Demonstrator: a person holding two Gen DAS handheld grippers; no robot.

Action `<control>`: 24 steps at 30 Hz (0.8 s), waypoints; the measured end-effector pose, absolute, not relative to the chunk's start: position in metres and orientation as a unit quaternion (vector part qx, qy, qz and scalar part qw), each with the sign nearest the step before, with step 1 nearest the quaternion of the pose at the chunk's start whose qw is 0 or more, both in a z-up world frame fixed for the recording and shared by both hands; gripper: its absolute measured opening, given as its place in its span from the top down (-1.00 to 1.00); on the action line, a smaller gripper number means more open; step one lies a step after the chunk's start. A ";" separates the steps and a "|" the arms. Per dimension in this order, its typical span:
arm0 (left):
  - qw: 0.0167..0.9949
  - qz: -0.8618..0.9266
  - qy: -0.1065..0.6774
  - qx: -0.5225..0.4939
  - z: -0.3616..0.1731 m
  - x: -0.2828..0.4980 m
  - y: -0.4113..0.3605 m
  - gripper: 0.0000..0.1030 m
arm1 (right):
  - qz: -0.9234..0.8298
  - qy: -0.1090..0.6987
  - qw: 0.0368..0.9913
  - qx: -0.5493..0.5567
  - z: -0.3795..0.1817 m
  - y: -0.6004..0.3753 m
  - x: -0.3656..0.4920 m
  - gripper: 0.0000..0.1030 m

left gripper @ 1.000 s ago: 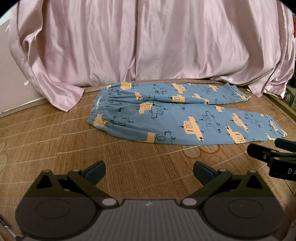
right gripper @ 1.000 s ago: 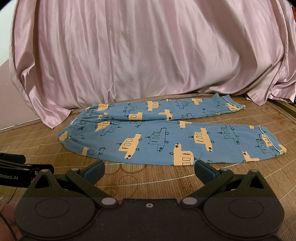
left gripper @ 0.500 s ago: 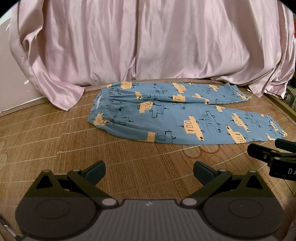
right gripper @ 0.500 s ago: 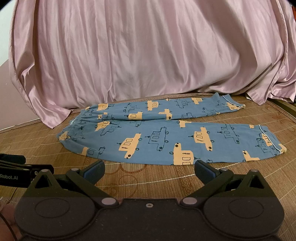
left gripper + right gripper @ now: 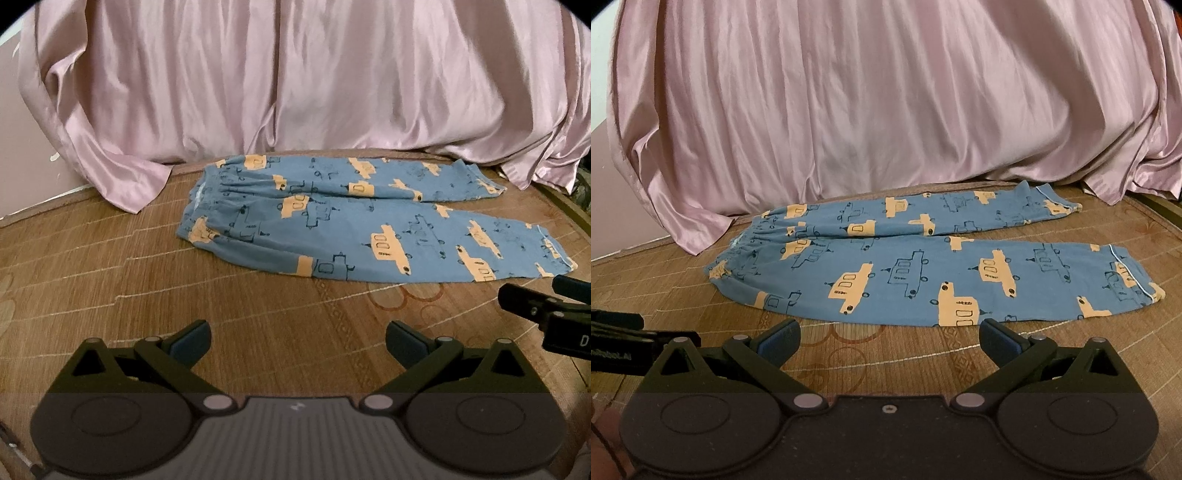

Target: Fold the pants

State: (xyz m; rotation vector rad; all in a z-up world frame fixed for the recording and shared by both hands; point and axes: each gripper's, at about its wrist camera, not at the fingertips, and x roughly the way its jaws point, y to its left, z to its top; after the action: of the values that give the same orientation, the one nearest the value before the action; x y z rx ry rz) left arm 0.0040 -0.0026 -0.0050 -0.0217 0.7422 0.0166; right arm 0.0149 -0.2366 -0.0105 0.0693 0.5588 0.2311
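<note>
While both tools sit low in their own views, the pants [image 5: 369, 221] lie spread flat on the woven mat [image 5: 110, 280] in the middle of each frame, beyond the fingertips and touching neither tool. The left gripper [image 5: 297, 341] has its jaws wide apart with nothing between them; the pants lie above and to the right of it in the left wrist view, waistband toward the centre left, leg cuffs toward the right edge. The right gripper [image 5: 889, 339] likewise stands spread and empty; in its view the near leg's hem runs just above the fingertips, close but apart from them, with the waistband at the left and the cuffs at the right. The two legs lie side by side, the far one higher in the frame, close to the pink satin drape [image 5: 886, 110] that fills the upper half. At the right edge of the left wrist view, the right gripper's fingers [image 5: 524, 301] show just below the near cuff.
</note>
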 end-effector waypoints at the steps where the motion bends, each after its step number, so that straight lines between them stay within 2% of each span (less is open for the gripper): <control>1: 0.929 0.012 0.369 -0.012 -0.004 0.006 -0.003 -1.00 | 0.115 0.278 0.953 0.039 -0.010 -0.237 0.016 -0.99; 10: 0.913 0.024 0.406 -0.030 0.031 0.037 -0.009 -1.00 | 0.161 0.299 0.937 0.080 0.025 -0.263 0.031 -0.99; 18: 0.911 0.031 0.409 0.034 0.070 0.122 -0.009 -1.00 | 0.252 0.357 0.897 0.060 0.040 -0.293 0.126 -0.99; 24: 0.928 0.007 0.363 0.084 0.052 0.223 0.021 -1.00 | 0.284 0.337 0.891 -0.111 0.028 -0.276 0.238 -0.99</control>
State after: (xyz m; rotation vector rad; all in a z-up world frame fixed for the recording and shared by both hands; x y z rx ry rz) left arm 0.2225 0.0214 0.0520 0.1727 0.7446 0.0149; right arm 0.2382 -0.2761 0.0284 -0.2309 0.6994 0.5902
